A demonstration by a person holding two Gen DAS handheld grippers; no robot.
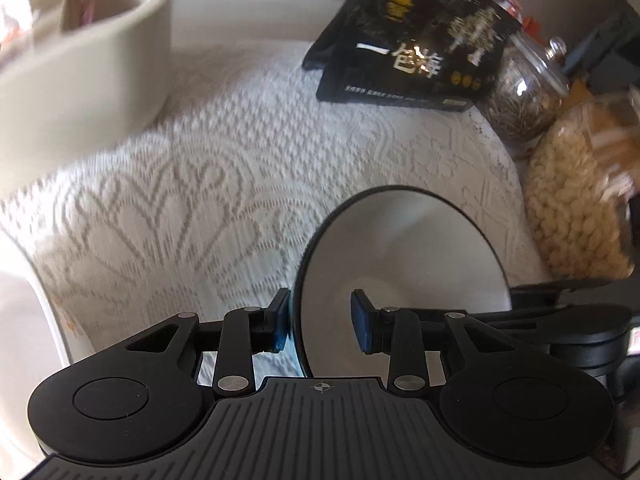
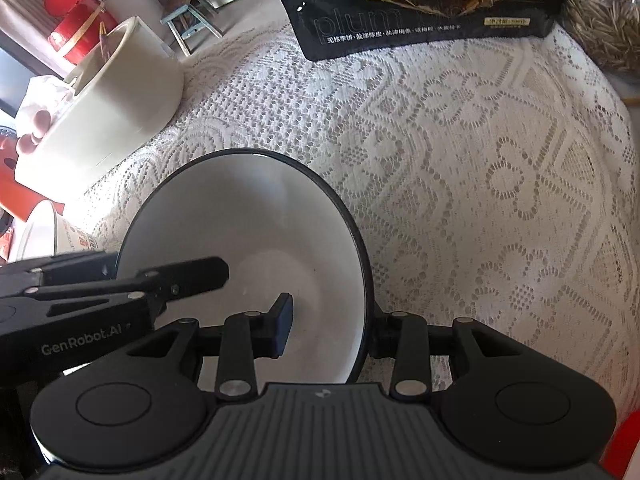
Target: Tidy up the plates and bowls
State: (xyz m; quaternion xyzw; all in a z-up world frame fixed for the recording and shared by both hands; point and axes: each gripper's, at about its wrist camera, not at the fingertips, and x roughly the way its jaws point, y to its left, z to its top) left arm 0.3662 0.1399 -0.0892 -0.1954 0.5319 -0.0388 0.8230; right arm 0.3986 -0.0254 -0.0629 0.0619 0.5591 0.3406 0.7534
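Note:
A white bowl with a dark rim (image 1: 404, 264) is held over the lace tablecloth (image 1: 200, 184); it also shows in the right wrist view (image 2: 248, 240). My left gripper (image 1: 322, 326) straddles the bowl's left rim, one pad outside and one inside, with a gap between the inner pad and the wall. My right gripper (image 2: 330, 328) straddles the bowl's right rim, its left finger (image 2: 282, 328) inside and its right finger hidden behind the rim. The left gripper's fingers (image 2: 188, 276) also show in the right wrist view, over the bowl's left rim.
A beige utensil holder (image 2: 116, 116) stands at the left. A black plum snack bag (image 2: 424, 4), a glass jar of seeds (image 1: 524, 92) and a bag of puffed snacks (image 1: 576, 200) stand at the back and right. A printed bowl (image 2: 52, 236) sits left.

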